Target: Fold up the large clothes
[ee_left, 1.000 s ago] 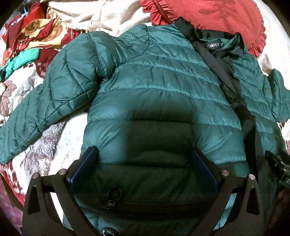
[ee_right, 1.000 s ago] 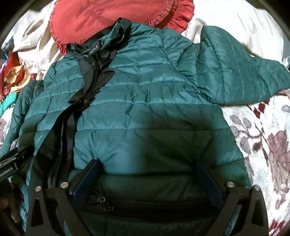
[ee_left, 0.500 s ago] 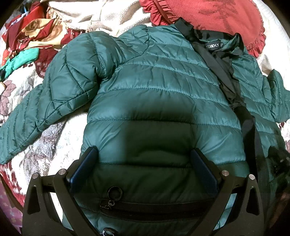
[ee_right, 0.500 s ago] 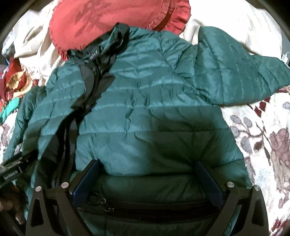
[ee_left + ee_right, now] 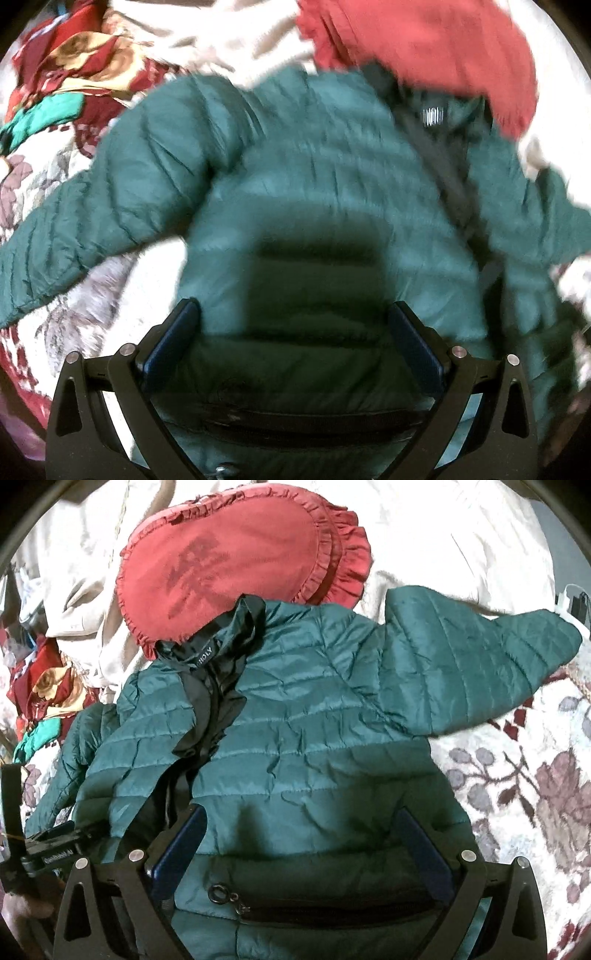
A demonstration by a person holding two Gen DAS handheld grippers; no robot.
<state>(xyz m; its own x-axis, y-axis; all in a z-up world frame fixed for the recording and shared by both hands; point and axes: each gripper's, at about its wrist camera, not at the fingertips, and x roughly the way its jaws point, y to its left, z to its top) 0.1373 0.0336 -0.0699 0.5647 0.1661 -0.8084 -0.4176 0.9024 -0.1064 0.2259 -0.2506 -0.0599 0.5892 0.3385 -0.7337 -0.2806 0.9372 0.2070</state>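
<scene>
A dark green quilted puffer jacket (image 5: pixel 314 192) lies front up on a floral bedspread, its black-lined collar (image 5: pixel 214 653) far from me and both sleeves spread out. My left gripper (image 5: pixel 293 317) is open, its jaws wide apart over the jacket's left lower front, just above a pocket zipper (image 5: pixel 310 424). My right gripper (image 5: pixel 303 827) is open, jaws wide apart over the right lower front above a pocket zipper with a ring pull (image 5: pixel 218 893). The left gripper also shows at the left edge of the right wrist view (image 5: pixel 48 849).
A red frilled cushion (image 5: pixel 236 565) lies beyond the collar. Cream bedding (image 5: pixel 461 542) fills the back. Red, gold and teal fabrics (image 5: pixel 62 85) are heaped at the far left. The floral bedspread (image 5: pixel 524 786) shows at the right.
Both grippers have pulled up and back from the jacket, so more of the cushion and bedding shows. The left wrist view is now motion-blurred. Jaws stay wide apart.
</scene>
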